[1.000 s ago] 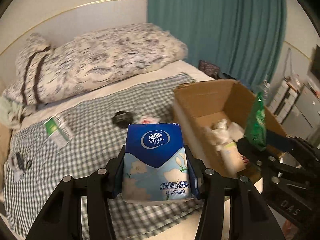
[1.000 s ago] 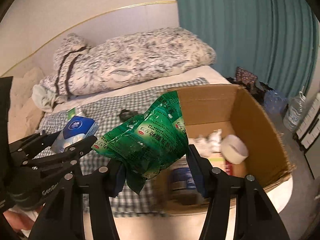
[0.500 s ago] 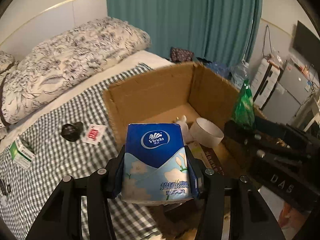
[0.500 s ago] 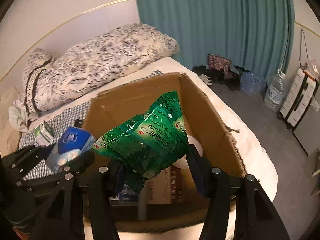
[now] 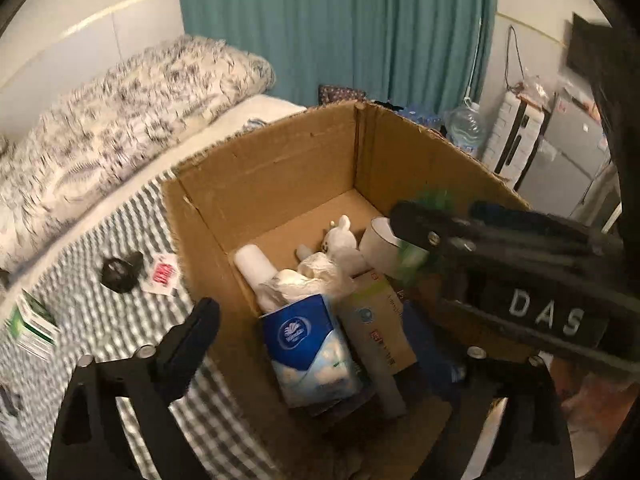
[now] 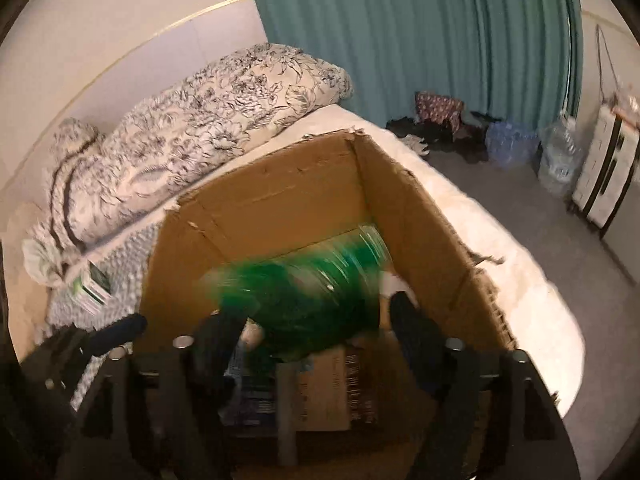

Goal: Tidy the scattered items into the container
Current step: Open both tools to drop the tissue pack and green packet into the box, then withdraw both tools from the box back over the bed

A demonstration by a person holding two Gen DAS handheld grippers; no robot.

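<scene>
Two grippers hang over the open cardboard box (image 5: 280,168) on the bed, tilted down so that what they let go lands inside. Left gripper (image 5: 332,312): jaws opening, nothing between them; the blue tissue pack (image 5: 308,352) lies below in the box's near corner, beside a tan carton (image 5: 376,328). Right gripper (image 6: 316,320): jaws opening, pads clear of the green packet (image 6: 312,300), which shows as a blur between them, apparently dropping. Outside, on the checked sheet (image 5: 100,320), remain a green-and-white box (image 5: 32,324), a black object (image 5: 120,274) and a red-and-white sachet (image 5: 162,276).

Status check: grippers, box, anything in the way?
Both grippers' jaws opening over the cardboard box. Tissue pack inside it; green packet dropping in. Nothing in the way.
</scene>
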